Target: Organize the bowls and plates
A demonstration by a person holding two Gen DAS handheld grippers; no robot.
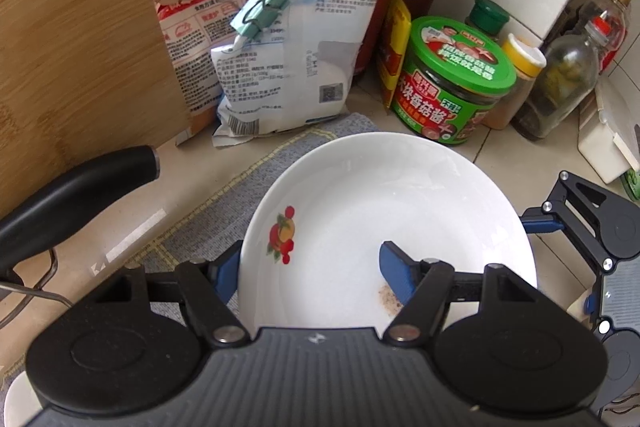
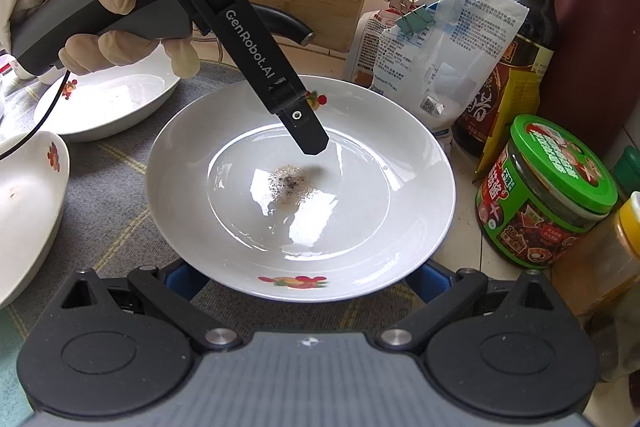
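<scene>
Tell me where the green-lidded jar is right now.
The green-lidded jar stands on the tiled counter at the right of the right wrist view, just right of the white plate, in front of the dark sauce bottle.

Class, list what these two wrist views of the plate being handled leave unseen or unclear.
- Left wrist view: the plate's near rim is hidden behind the left gripper.
- Right wrist view: the right gripper's fingertips are hidden under the plate rim, so contact is unclear.
- Right wrist view: two more dishes are cut off at the left edge.
- Both: the small print on the bags is unreadable.
</scene>
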